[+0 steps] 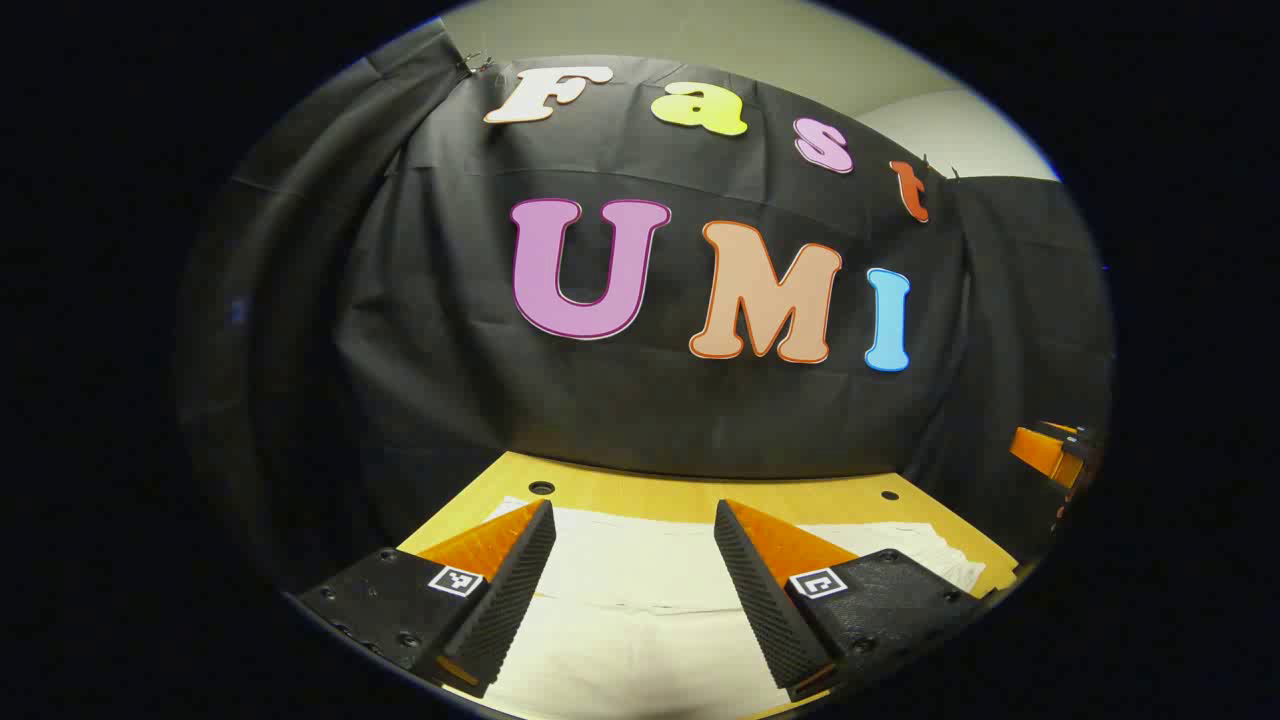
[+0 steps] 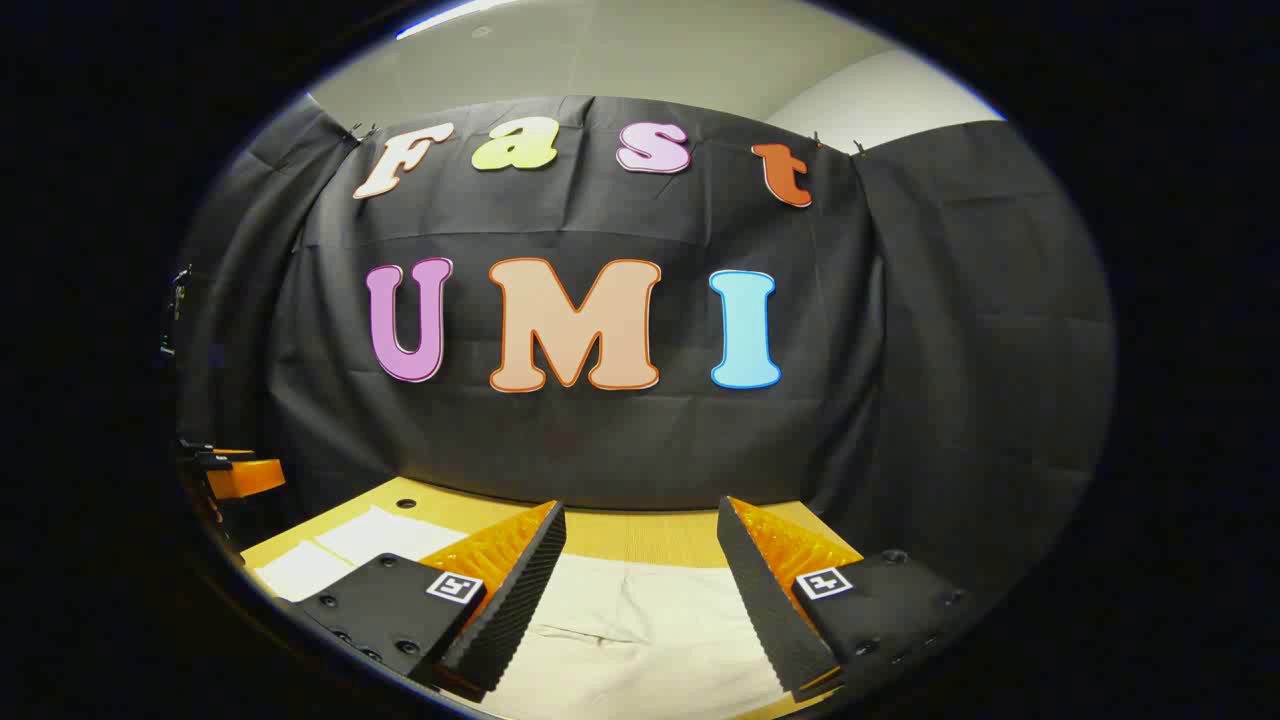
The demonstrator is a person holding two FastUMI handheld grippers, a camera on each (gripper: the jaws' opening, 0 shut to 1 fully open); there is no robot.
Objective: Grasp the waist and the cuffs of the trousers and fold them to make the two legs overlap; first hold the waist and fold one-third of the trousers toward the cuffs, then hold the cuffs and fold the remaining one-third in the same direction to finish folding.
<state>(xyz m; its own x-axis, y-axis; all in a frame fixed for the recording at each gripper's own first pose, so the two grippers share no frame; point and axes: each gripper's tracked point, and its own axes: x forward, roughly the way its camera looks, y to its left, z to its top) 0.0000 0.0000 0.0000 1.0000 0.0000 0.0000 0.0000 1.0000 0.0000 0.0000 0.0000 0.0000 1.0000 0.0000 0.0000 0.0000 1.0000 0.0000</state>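
Apparently nothing is folded yet — the pale trousers (image 1: 640, 590) lie flat on the wooden table (image 1: 640, 492), spreading toward the black cloth wall. The left gripper (image 1: 634, 575) hangs above them with its jaws wide and empty; the right gripper (image 2: 640, 580) likewise, wide apart over the cloth. All three folds remain, I judge. Nothing blocks the way — two holes (image 1: 541, 488) in the tabletop sit beyond the fabric.
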